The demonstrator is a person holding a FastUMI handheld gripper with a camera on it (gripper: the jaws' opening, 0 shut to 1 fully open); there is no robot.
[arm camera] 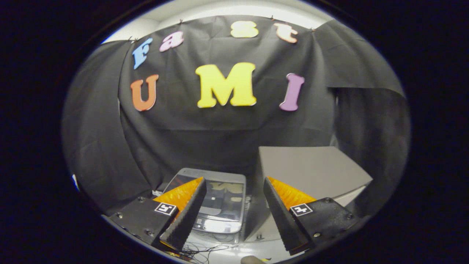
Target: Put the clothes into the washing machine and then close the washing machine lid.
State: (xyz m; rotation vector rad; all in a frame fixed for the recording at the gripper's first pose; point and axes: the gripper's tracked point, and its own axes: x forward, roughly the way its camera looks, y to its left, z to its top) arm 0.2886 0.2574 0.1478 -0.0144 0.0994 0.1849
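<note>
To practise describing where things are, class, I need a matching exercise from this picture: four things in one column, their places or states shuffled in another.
Things:
1. hand-held gripper
2. washing machine
3. grey box
4. cables

Places or states:
A. beside the washing machine, beyond one finger
B. fingers open, holding nothing
C. on the white surface, low between the fingers
D. just ahead, seen between the fingers

Pairs: 1-B, 2-D, 3-A, 4-C

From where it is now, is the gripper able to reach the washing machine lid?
Probably yes: the gripper has open, empty fingers, and the raised washing machine lid stands just ahead between them, with nothing in between.
</note>
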